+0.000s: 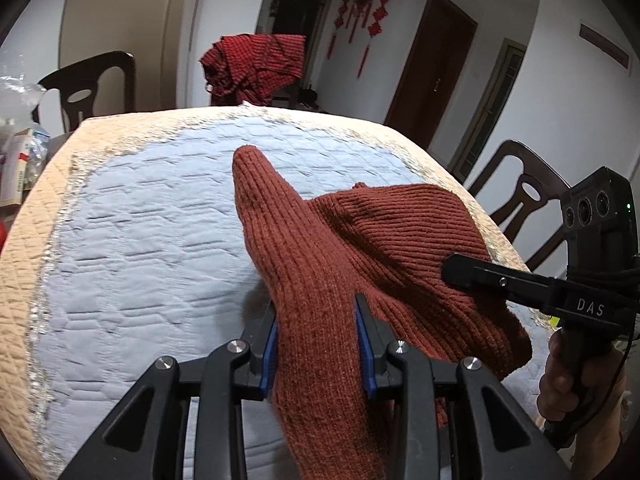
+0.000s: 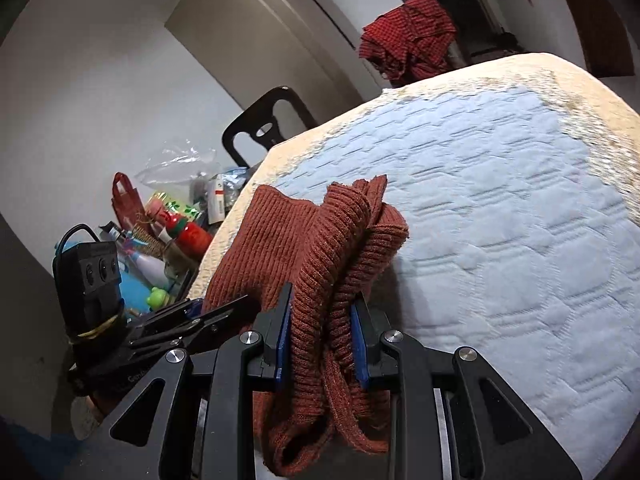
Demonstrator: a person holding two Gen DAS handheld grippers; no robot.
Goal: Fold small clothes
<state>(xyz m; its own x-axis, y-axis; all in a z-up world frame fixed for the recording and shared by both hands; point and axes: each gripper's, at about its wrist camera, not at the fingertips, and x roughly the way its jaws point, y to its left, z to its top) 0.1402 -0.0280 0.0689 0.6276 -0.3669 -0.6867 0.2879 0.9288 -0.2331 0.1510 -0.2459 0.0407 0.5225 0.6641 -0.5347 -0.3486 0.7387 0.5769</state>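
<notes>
A rust-red ribbed knit garment (image 1: 352, 248) hangs between both grippers above the quilted table cover (image 1: 152, 208). My left gripper (image 1: 316, 340) is shut on one bunched edge of it, blue pads pressed into the knit. In the right wrist view my right gripper (image 2: 320, 336) is shut on several bunched layers of the same garment (image 2: 280, 248), which droop below the jaws. The right gripper (image 1: 472, 272) shows from the side in the left wrist view, held by a hand (image 1: 568, 380). The left gripper (image 2: 192, 320) shows at the lower left of the right wrist view.
A red checked cloth (image 1: 256, 64) hangs over a chair back beyond the table's far edge. Dark wooden chairs (image 1: 92, 84) stand at the far left and right (image 1: 524, 200). Clutter of bottles, bags and boxes (image 2: 172, 220) fills the area left of the table.
</notes>
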